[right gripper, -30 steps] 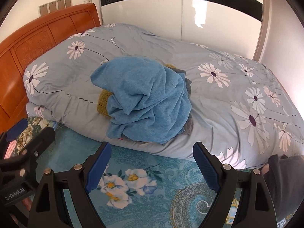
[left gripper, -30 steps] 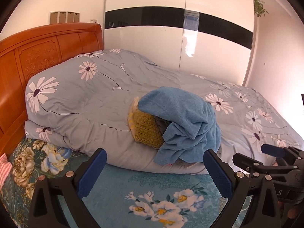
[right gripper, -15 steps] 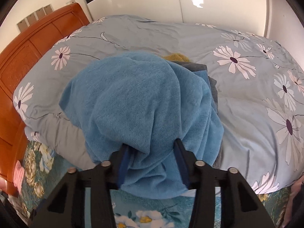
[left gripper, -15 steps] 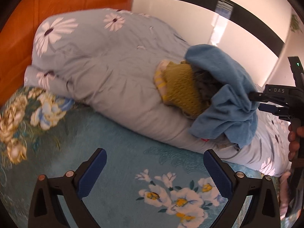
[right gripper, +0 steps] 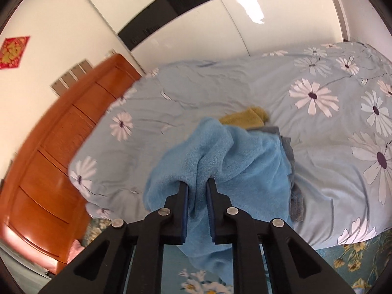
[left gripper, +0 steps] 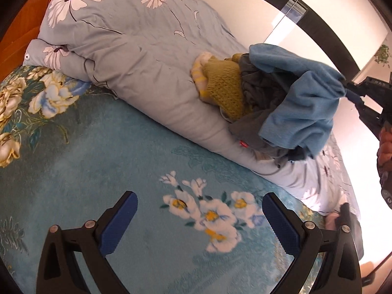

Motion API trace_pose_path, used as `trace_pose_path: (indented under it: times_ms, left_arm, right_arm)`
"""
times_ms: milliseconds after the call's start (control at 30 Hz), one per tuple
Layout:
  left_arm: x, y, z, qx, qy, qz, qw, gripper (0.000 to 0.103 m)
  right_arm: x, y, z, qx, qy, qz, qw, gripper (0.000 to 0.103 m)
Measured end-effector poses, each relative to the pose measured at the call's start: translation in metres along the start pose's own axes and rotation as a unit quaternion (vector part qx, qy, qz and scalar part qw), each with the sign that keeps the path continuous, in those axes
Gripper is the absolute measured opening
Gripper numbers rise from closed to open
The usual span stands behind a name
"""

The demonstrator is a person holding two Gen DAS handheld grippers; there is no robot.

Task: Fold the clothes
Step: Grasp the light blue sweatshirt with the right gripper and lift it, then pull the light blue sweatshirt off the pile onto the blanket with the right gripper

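Bed (left gripper: 103, 161) bearing a rolled floral quilt (left gripper: 147, 56). On the quilt, a clothes pile: blue towel (right gripper: 245, 166) draping over grey garment (left gripper: 259, 85) and olive knit (left gripper: 225, 85). Right tool (right gripper: 197, 186), jaws just closing, is pinching 1 towel fold, its length trailing toward the pile. Left tool (left gripper: 199, 218) is gaping wide, empty.

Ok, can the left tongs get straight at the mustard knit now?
Probably yes. The left tongs are open and hold nothing, and the mustard knit lies exposed on the near side of the pile. The right tongs have just closed on the blue towel, which hangs off to the far side.
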State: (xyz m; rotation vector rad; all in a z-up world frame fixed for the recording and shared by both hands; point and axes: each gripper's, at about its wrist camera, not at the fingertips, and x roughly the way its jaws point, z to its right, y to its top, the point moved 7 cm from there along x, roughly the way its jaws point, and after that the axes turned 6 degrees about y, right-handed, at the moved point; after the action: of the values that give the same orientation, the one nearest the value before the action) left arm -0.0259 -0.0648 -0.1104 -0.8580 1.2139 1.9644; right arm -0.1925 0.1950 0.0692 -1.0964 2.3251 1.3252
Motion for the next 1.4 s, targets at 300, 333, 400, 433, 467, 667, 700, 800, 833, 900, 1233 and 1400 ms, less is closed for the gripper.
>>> trace_pose_path:
  times_ms: [300,333,400,433,467,667,700,800,833,900,1233,1400]
  left_arm:
    - [-0.064,-0.017,-0.002,-0.03,-0.044,0.015,0.9985,0.103]
    - [-0.07,-0.018,-0.002,-0.032,-0.048,0.018,0.9982,0.103]
    - [-0.081,-0.021,-0.004,-0.037,-0.051,0.025,0.9977,0.103]
    - [-0.087,-0.022,-0.006,-0.039,-0.051,0.028,0.9976,0.103]
    - [-0.092,-0.022,-0.01,-0.042,-0.049,0.03,0.9974,0.103]
    - [-0.124,-0.015,-0.047,-0.08,-0.042,0.055,0.9944,0.103]
    - [-0.129,-0.014,-0.054,-0.086,-0.04,0.059,0.9937,0.103]
    - [-0.136,-0.013,-0.068,-0.099,-0.035,0.064,0.9924,0.103]
    - [-0.137,-0.013,-0.071,-0.102,-0.034,0.064,0.9922,0.103]
    - [-0.138,-0.015,-0.076,-0.106,-0.033,0.063,0.9918,0.103]
    - [-0.103,-0.04,-0.047,-0.067,-0.033,0.005,0.9972,0.103]
    - [-0.08,-0.057,-0.021,-0.038,-0.032,-0.031,0.9983,0.103]
  right_arm:
    - [-0.124,0.01,-0.088,-0.066,0.049,0.047,0.995,0.014]
    - [-0.132,0.006,-0.095,-0.072,0.053,0.045,0.995,0.014]
    - [-0.14,-0.007,-0.113,-0.08,0.07,0.036,0.994,0.014]
    - [-0.141,-0.015,-0.124,-0.081,0.086,0.031,0.992,0.014]
    - [-0.143,-0.023,-0.135,-0.082,0.103,0.026,0.991,0.014]
    - [-0.163,-0.056,-0.178,-0.072,0.198,0.022,0.977,0.012]
    - [-0.168,-0.059,-0.18,-0.068,0.212,0.026,0.974,0.012]
    - [-0.183,-0.07,-0.176,-0.047,0.246,0.034,0.968,0.012]
    - [-0.183,-0.077,-0.159,-0.037,0.234,0.035,0.971,0.012]
    - [-0.182,-0.092,-0.121,-0.018,0.203,0.031,0.979,0.012]
    - [-0.194,-0.215,0.141,0.184,-0.03,-0.028,0.982,0.012]
    - [-0.219,-0.249,0.218,0.255,-0.103,-0.022,0.961,0.011]
